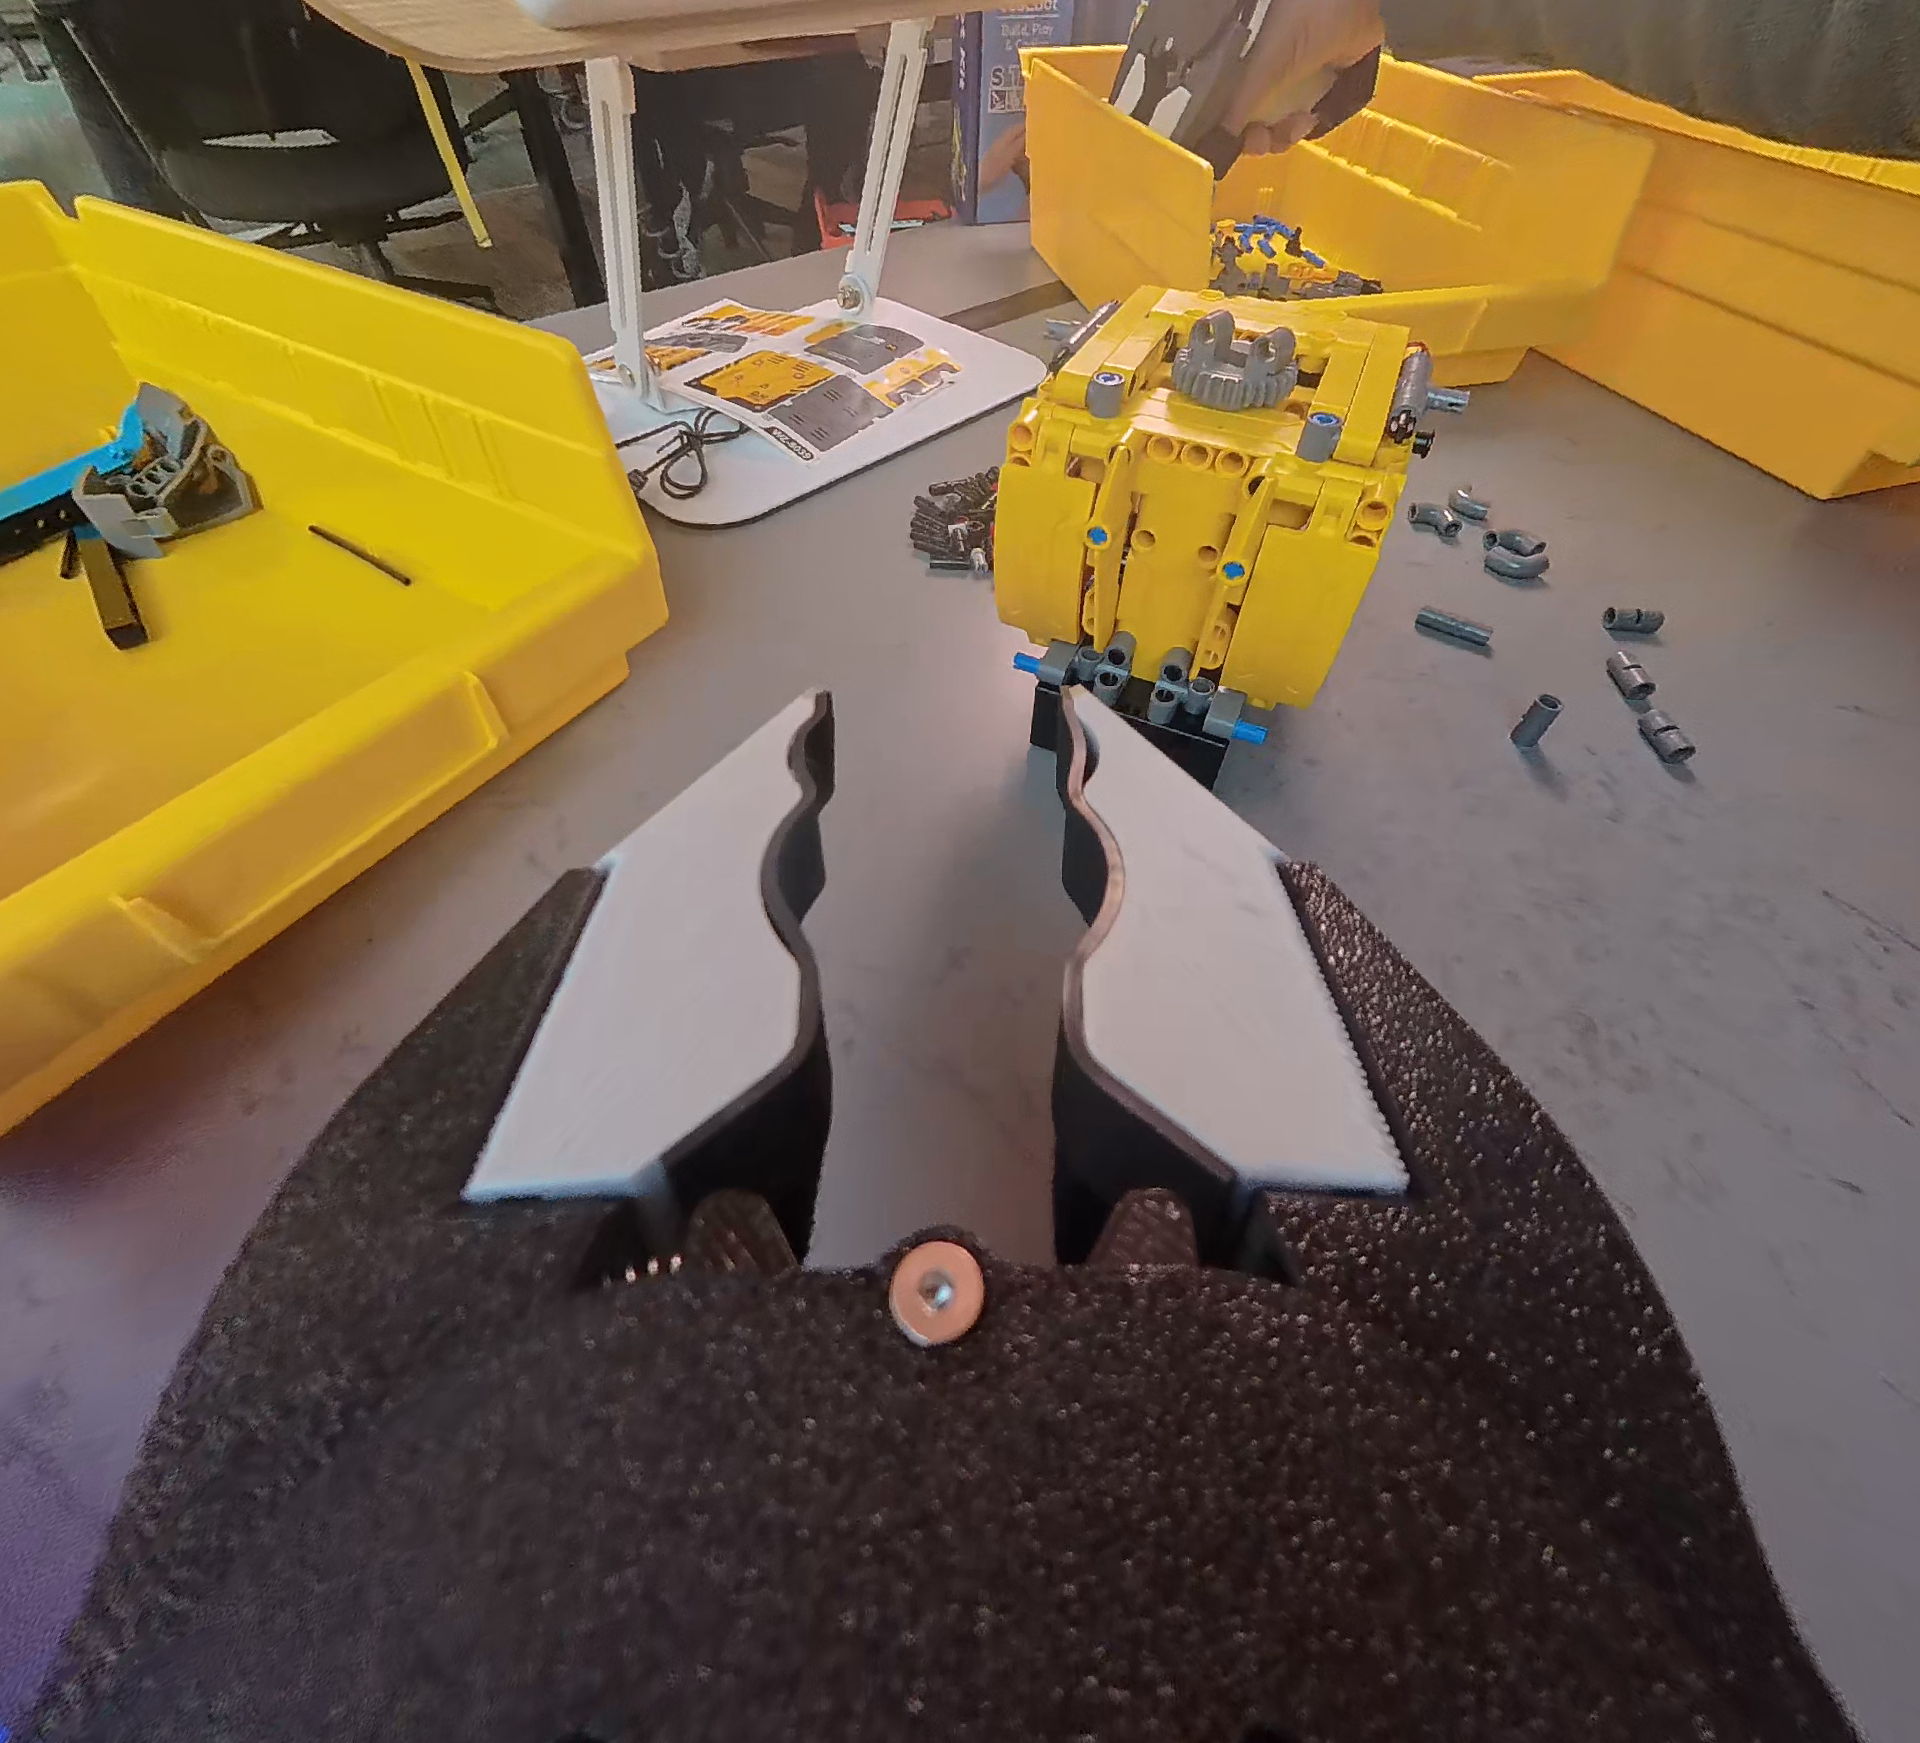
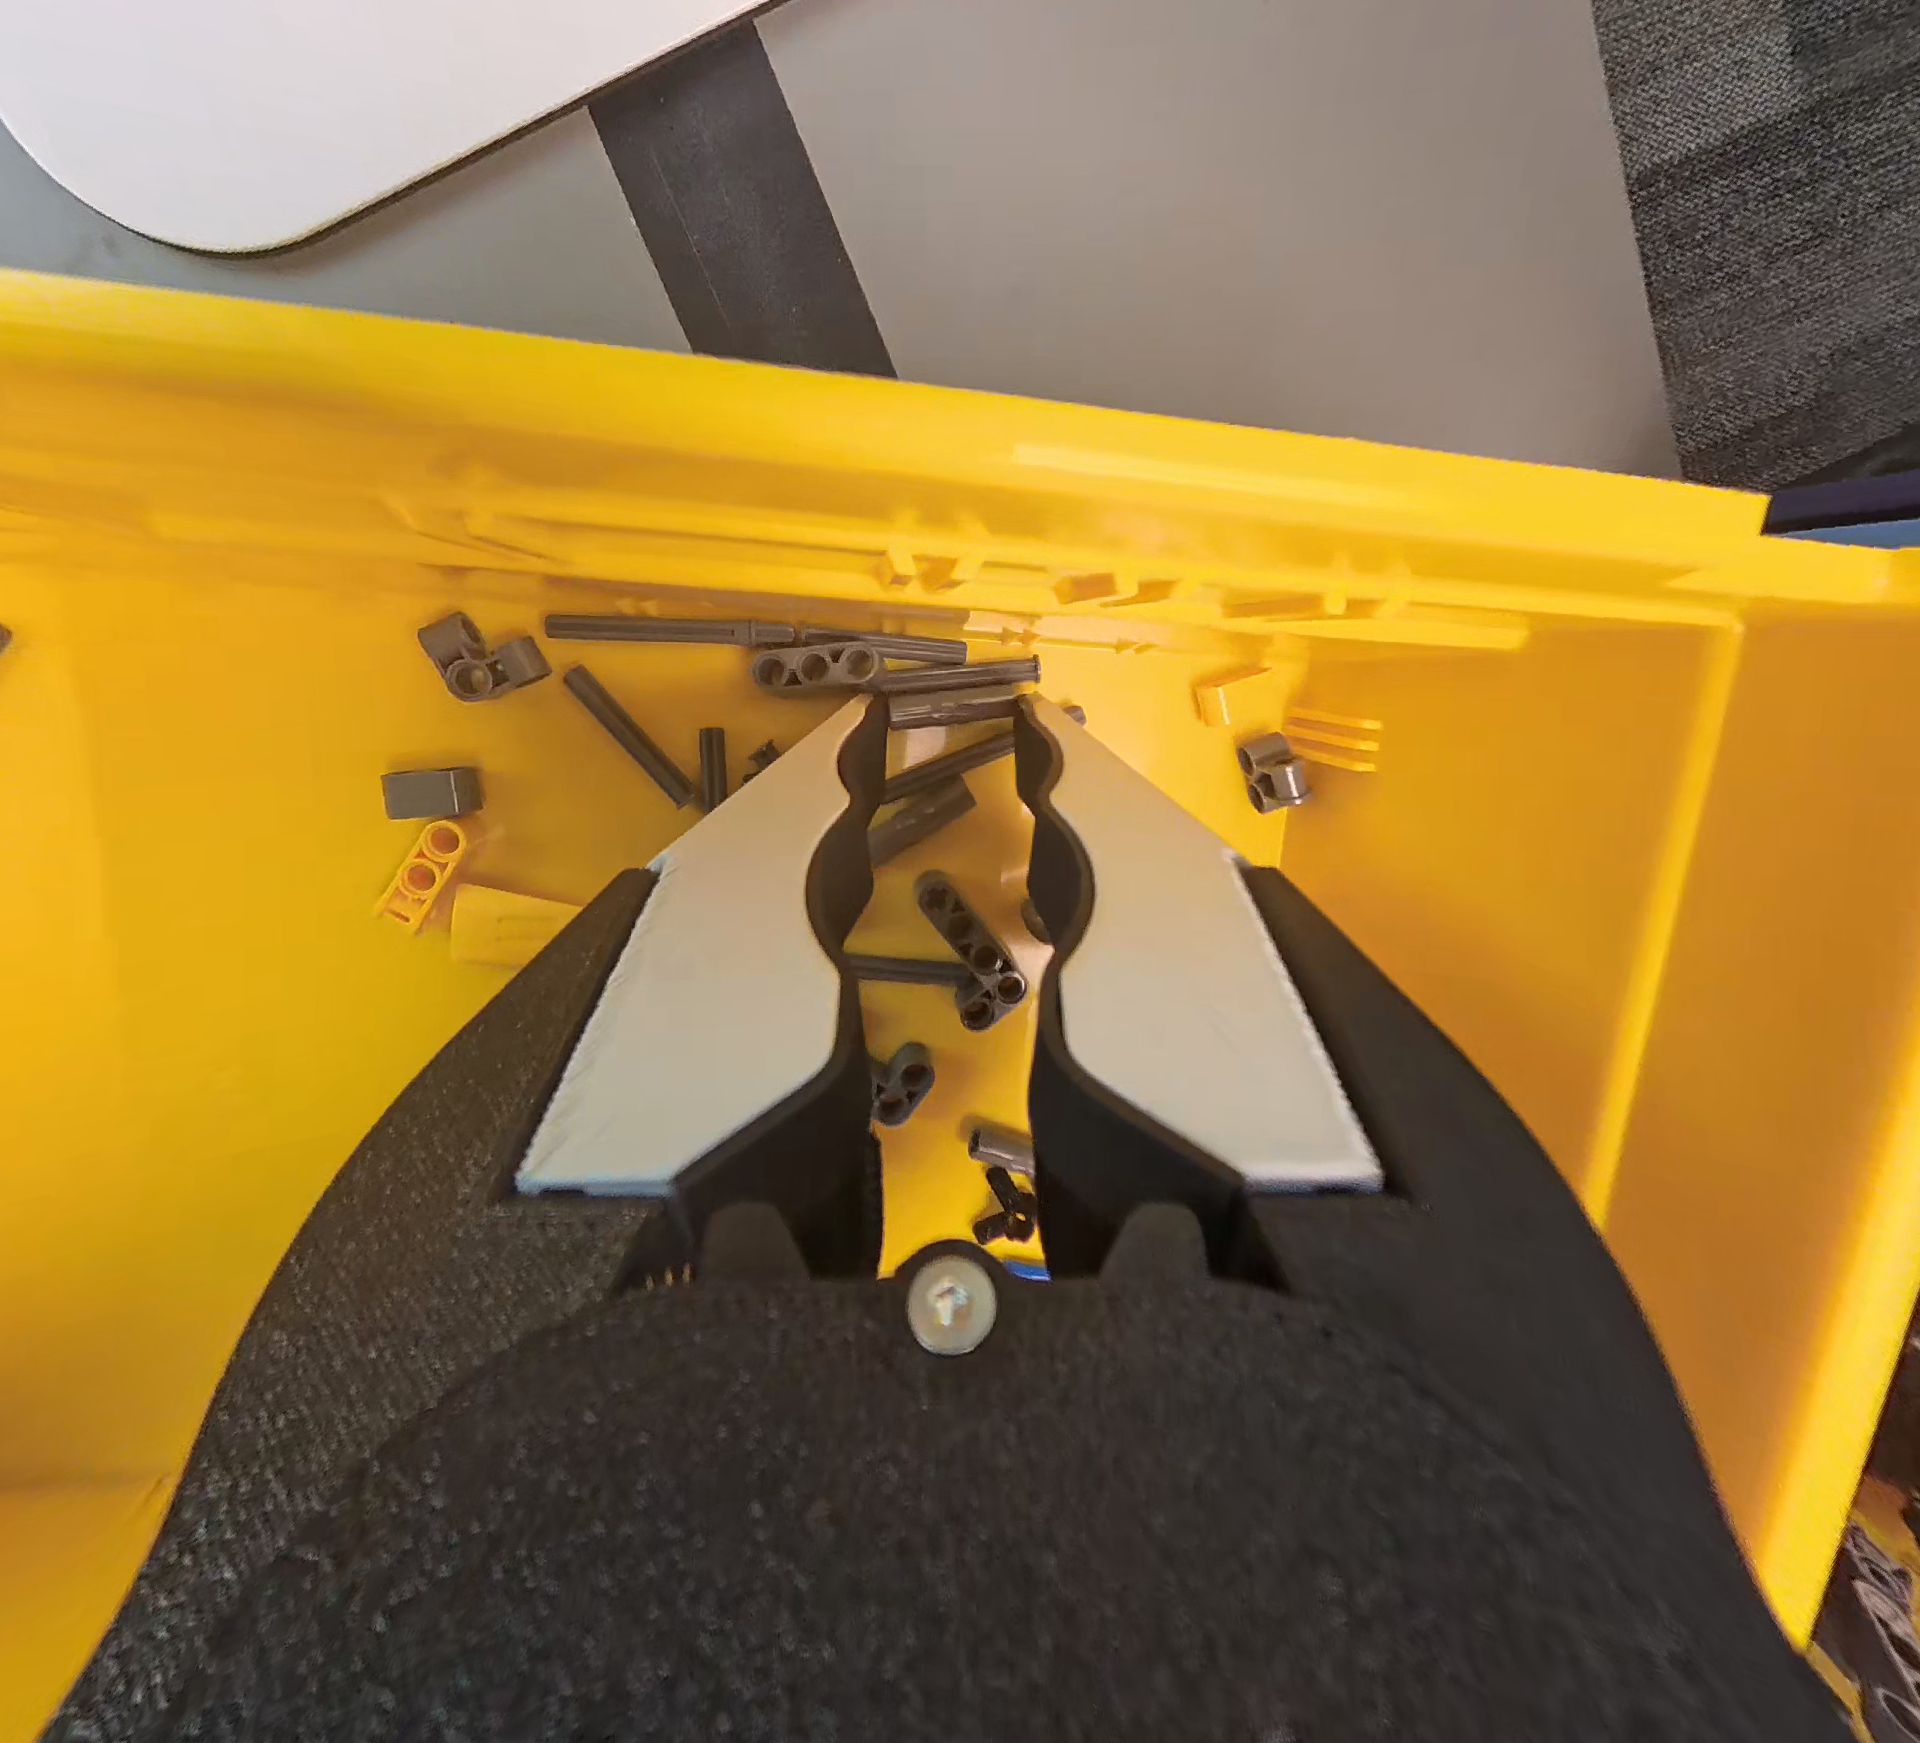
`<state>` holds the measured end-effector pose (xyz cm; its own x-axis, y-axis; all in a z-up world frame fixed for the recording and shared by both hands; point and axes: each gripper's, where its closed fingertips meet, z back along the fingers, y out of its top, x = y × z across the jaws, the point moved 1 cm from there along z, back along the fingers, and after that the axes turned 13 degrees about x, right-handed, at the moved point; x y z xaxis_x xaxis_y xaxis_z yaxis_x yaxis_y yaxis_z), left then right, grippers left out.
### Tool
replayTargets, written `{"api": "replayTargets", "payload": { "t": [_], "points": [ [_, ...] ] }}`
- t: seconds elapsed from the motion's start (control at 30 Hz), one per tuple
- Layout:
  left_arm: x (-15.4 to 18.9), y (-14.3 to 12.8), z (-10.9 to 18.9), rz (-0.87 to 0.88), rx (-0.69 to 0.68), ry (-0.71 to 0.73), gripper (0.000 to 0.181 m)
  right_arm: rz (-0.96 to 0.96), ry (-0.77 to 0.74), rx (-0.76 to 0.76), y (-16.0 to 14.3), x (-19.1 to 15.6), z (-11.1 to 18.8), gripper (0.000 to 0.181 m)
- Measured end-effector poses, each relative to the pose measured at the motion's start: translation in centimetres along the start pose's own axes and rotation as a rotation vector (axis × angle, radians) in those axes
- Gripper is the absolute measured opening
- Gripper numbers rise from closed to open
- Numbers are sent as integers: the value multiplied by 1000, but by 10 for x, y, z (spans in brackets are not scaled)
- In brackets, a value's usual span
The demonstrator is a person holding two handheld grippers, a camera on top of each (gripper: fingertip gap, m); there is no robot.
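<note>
The left tool gapes empty near the yellow brick model. The right tool hangs open, seemingly ungripped, over small rigid pins in a bin.

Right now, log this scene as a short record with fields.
left claw: open, empty, above grey table, nearest yellow brick model
right claw: open, inside yellow bin, tips around dark grey rods
left side: second yellow bin holding a blue-grey assembly
loose: grey connectors right of model
</note>
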<state>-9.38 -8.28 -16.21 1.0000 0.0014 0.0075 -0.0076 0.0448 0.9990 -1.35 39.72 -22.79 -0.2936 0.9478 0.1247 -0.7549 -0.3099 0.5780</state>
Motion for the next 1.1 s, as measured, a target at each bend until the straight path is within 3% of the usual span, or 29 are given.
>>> {"api": "replayTargets", "payload": {
  "t": [0.33, 0.5, 0.63, 0.77, 0.93, 1.1],
  "points": [
    [-3, -1, 0, 11, -4, 7, 42, -63, 33, 66, 0, -4, 4, 23],
    [-3, 0, 0, 4, -1, 11, 42, -53, 34, 230, 37, -26, 54, 23],
    [0, 3, 1, -2, 10, 6, 42, 44, 26, 365, 87, -87, 108, 23],
    [2, 9, 2, -10, 30, 3, 42, 119, -8, 422, 123, -180, 136, 23],
    [4, 19, 6, -13, 63, 2, 42, 65, -25, 392, 122, -291, 117, 23],
    [8, 28, 9, 2, 92, -12, 42, -31, -82, 339, 86, -344, 69, 23]
  ]
}}
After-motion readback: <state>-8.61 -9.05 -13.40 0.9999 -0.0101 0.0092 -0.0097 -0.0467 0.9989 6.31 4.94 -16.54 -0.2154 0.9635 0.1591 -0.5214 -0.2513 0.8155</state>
